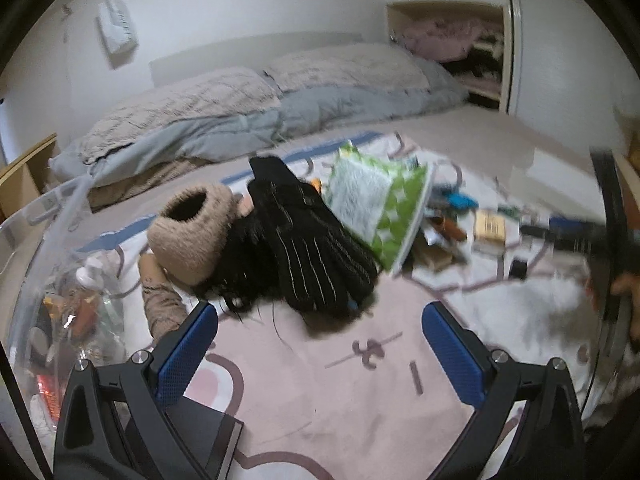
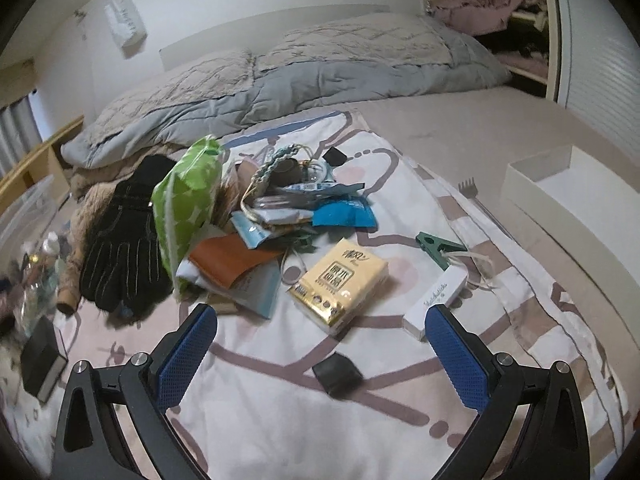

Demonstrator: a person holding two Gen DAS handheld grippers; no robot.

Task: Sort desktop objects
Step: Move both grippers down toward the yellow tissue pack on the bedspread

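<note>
A heap of small items lies on a pink and white sheet [image 2: 280, 380] spread over a bed. Black gloves [image 1: 312, 248] [image 2: 120, 248] rest beside a green patterned pack [image 1: 376, 204] [image 2: 188, 204] and a fuzzy tan band [image 1: 192, 232]. A yellow tissue pack [image 2: 340, 280], a white slim box [image 2: 436, 296], a green clip [image 2: 438, 246] and a small black square [image 2: 338, 372] lie nearer the right gripper [image 2: 320, 344]. Both grippers are open and hold nothing. The left gripper [image 1: 320, 340] hovers just short of the gloves.
A clear plastic bin [image 1: 60, 300] with bottles stands at the left. A white open box [image 2: 560, 192] sits on the bed at the right. A small dark box [image 2: 42, 364] lies at the left. Pillows and a grey duvet [image 2: 320, 76] lie behind. A person's hand [image 1: 624, 284] shows at the right edge.
</note>
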